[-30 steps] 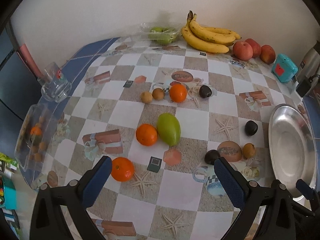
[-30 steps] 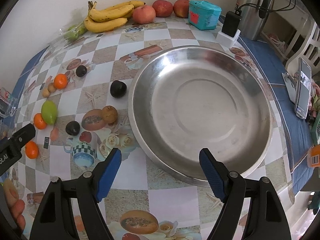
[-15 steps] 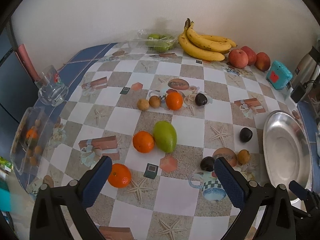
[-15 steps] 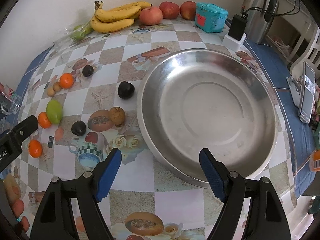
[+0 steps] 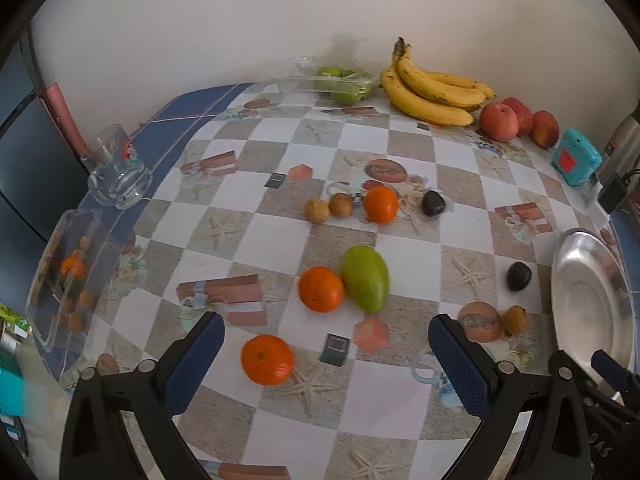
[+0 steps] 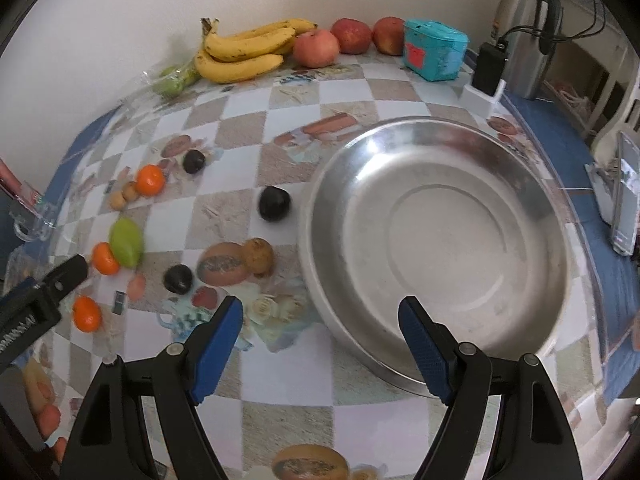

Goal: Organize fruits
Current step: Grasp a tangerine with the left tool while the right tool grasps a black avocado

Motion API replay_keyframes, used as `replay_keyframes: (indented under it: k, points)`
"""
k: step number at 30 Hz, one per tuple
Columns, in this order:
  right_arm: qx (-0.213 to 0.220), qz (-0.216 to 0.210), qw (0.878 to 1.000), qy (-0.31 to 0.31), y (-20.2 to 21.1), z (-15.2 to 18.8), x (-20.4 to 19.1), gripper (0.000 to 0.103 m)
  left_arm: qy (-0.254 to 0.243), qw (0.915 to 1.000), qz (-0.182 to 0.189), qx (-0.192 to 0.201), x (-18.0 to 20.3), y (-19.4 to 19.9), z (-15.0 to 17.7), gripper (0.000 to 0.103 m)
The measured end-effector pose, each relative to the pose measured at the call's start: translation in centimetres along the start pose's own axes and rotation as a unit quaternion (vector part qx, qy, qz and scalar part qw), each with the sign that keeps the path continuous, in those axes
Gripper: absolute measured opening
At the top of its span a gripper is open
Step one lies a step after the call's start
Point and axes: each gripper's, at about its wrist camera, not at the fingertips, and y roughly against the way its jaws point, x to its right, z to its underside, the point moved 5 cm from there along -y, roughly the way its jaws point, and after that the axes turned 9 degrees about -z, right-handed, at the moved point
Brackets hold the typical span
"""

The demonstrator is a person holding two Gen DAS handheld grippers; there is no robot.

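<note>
where both tongs [image 5: 326, 364] [image 6: 320, 344] gape empty, checkered tablecloth [image 5: 400, 152] against pale wall [image 5: 240, 20]

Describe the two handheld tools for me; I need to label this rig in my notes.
Both look alike: the left tool and right tool each have two black plastic arms with silver rivets, ending in blue, dimple-textured pads. The right-wrist view shows a coiled metal spring on the left tool's body. No sleeves or cables on them are visible.
</note>
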Motion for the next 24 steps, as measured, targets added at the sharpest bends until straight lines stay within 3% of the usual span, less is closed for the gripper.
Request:
replay_keyframes:
  k: [13,24]
  points:
    - [0.010,-0.072,0.994,0.077,-1.1,-1.4,-6.5,0.081,0.079,0.9958,-0.011,-0.044,-5.6,-2.8,0.1,0.103]
    - [-0.028,-0.091,0.989,0.111,-3.9,-1.2,-9.2,0.081,0.074,0.9927,-0.014,-0.094,-5.3,-5.4,1.5,0.103]
